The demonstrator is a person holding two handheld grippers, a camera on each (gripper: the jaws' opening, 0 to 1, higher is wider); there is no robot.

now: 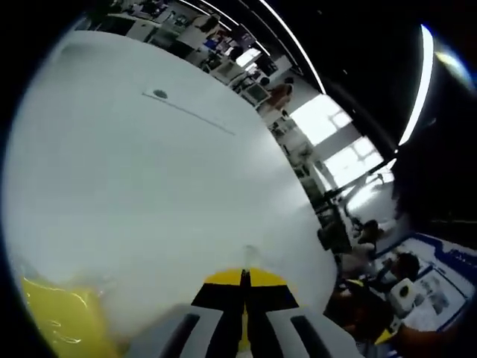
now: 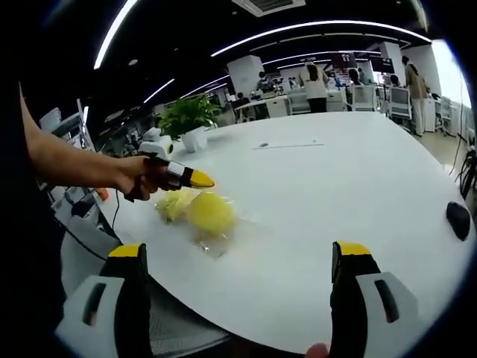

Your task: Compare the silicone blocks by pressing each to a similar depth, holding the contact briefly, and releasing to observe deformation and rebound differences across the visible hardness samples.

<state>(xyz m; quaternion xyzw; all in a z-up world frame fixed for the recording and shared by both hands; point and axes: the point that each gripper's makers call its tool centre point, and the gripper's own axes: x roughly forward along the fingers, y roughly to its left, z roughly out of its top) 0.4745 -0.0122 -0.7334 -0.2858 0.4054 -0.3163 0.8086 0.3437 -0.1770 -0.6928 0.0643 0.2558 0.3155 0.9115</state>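
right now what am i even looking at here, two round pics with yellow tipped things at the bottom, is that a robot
No robot: a person holds a two-jaw gripper in each hand, and a fisheye camera rides on each.

The left gripper view looks along the left gripper; its yellow-tipped jaws are shut, empty, above a white table, with something yellow at the lower left.

The right gripper view looks along the right gripper, jaws wide apart and empty. It also shows the person's hand pointing the left gripper at two yellow blocks in clear wrapping on the table. A dark mouse-like object and a potted plant sit there too.
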